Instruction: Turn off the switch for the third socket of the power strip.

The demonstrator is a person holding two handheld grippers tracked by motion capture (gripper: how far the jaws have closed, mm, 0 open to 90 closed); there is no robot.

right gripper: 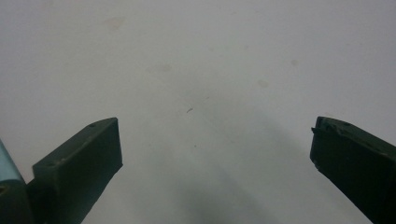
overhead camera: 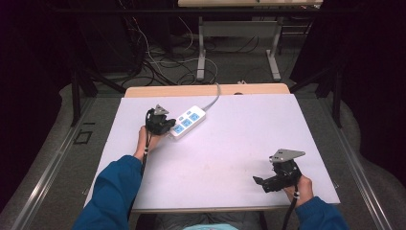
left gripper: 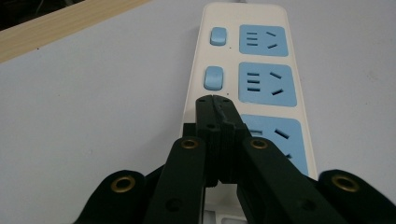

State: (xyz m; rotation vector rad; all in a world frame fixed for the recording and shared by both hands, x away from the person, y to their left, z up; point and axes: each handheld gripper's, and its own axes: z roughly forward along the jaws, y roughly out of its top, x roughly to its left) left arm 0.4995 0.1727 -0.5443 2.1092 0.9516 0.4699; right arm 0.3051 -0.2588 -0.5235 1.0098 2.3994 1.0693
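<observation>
Left hand-held gripper (left gripper: 214, 100) closed over power strip (left gripper: 247, 79), bare table (overhead camera: 230, 143) around

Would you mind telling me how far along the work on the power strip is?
Done: the left gripper, jaws shut, has its tip over the power strip near the blue switches. In hand: apparently pressing the nearest switch, hidden under the jaws. Left: unclear; the right gripper rests open on the table.

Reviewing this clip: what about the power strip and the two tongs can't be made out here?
- Power strip, left gripper view: the near switch sits under the shut left tongs, so whether they press it is unclear; the strip's far end is cut by the top edge.
- High view: the strip's switch positions are too small to read.
- Right tongs, right gripper view: open over bare table; contact with it is unclear.
</observation>
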